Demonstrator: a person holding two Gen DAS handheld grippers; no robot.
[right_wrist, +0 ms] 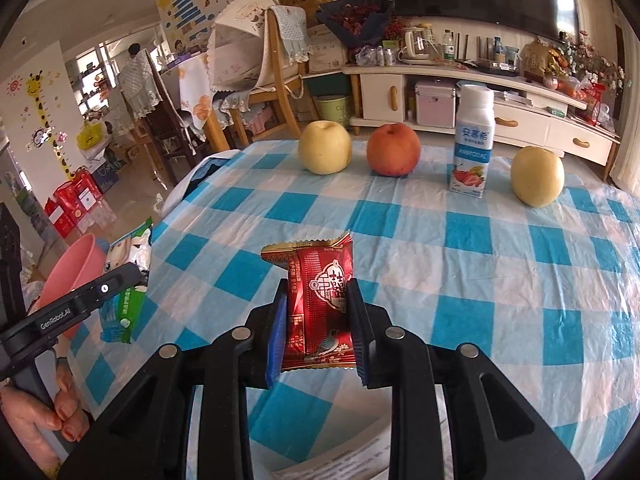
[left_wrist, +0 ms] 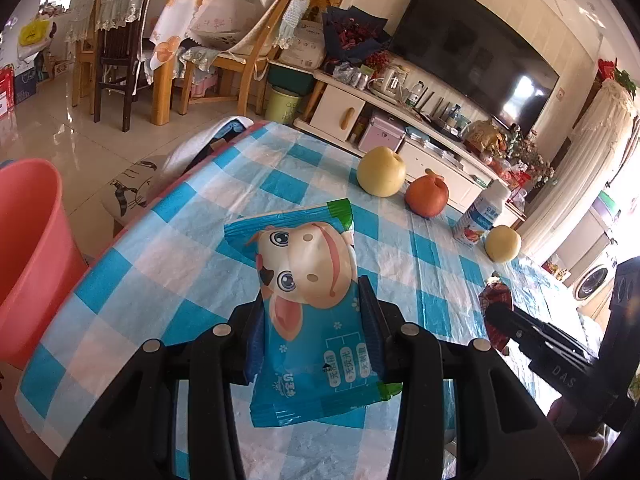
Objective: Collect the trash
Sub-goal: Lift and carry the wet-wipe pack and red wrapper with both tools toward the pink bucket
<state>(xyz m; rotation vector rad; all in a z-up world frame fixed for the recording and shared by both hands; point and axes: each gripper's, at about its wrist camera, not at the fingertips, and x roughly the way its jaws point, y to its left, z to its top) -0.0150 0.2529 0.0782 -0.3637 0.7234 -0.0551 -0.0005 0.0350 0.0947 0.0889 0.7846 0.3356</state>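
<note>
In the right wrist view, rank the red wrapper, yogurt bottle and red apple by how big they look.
1. red wrapper, though nearest the camera
2. yogurt bottle
3. red apple, close to the bottle, so unsure

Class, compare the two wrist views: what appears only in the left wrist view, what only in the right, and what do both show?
Only the left wrist view: the blue wrapper's cartoon cow face, and a washing machine.
Only the right wrist view: the person's hand on the left gripper, and a giraffe wall sticker.
Both: the pink bin, red wrapper, three fruits, yoghurt bottle, checked tablecloth.
</note>
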